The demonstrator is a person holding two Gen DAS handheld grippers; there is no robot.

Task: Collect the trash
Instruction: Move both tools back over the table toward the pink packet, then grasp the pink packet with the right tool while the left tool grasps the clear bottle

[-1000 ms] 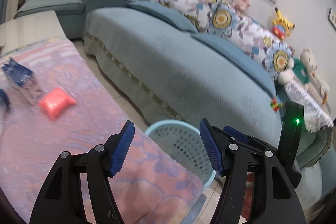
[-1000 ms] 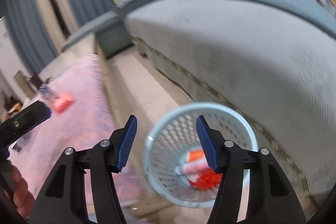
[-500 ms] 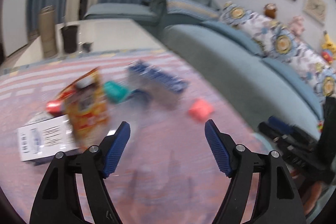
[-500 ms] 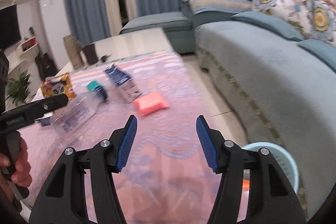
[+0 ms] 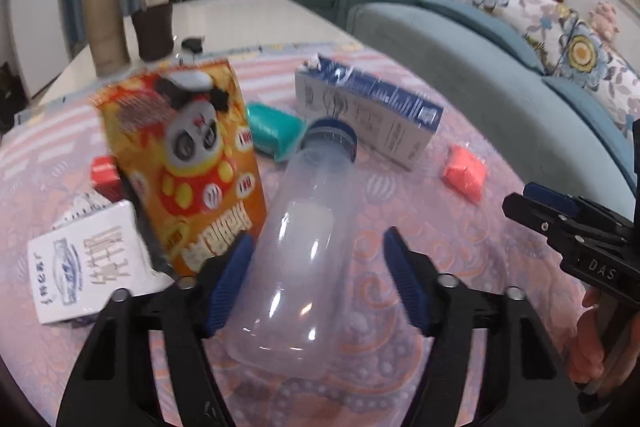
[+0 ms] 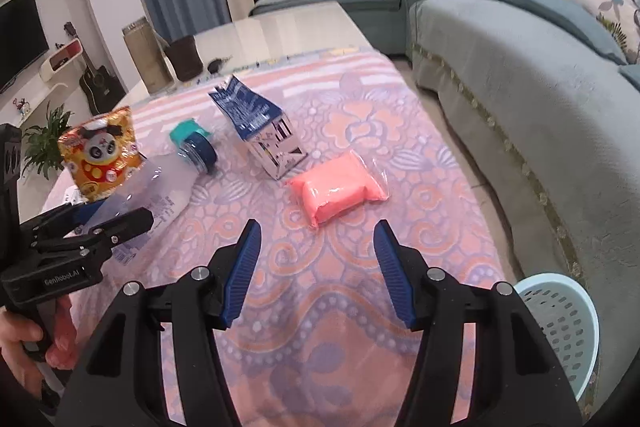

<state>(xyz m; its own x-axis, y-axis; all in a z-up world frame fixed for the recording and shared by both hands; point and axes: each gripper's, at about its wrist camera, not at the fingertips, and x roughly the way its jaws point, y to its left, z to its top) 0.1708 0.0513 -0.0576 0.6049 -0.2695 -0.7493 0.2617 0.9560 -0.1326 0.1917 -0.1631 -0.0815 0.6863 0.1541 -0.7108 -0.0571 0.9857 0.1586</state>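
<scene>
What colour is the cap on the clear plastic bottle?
Dark blue; the cap on the bottle shows best in the left wrist view.

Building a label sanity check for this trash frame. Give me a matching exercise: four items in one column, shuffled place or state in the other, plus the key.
Items
1. clear plastic bottle
2. pink packet
3. panda snack bag
4. light blue basket

Places or states
A. standing upright at the table's left side
B. on the floor between table and sofa
C. lying on its side between the closing jaws of the left gripper
D. flat on the cloth just ahead of the open right gripper

Pairs: 1-C, 2-D, 3-A, 4-B
</scene>
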